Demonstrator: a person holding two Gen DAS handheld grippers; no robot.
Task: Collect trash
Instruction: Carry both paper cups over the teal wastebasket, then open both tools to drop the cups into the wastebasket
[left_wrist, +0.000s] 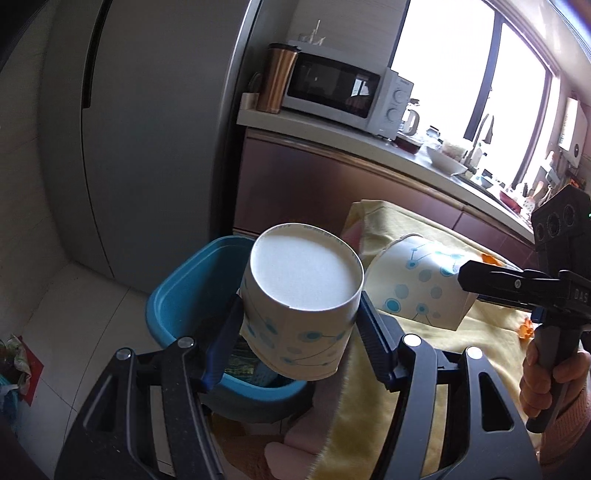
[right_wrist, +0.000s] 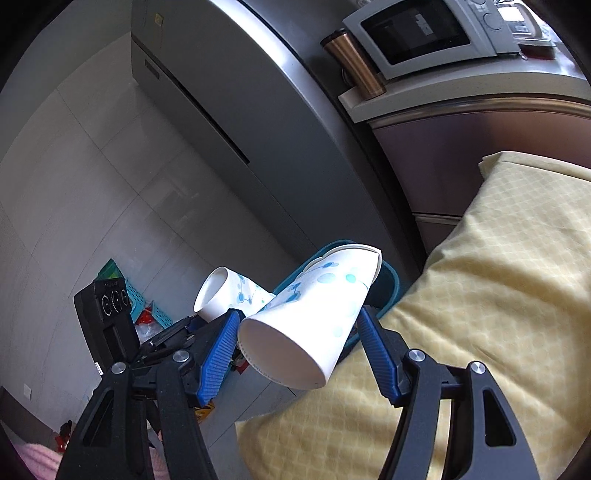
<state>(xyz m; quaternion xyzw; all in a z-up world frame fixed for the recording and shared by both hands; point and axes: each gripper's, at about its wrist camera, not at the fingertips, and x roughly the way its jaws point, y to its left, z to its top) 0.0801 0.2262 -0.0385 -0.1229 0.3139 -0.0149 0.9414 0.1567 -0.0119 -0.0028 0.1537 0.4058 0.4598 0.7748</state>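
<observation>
Left gripper clamped on paper cup, base toward camera, above blue bin; wrappers inside bin. Right gripper clamped on second paper cup, rim crushed, near bin. Yellow cloth beside. Fridge, microwave beyond.

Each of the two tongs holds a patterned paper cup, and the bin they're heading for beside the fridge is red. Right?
Not quite: the bin is blue, not red, as the left wrist view shows. The rest holds: the left tongs grip one patterned paper cup and the right tongs grip another, beside the fridge.
</observation>
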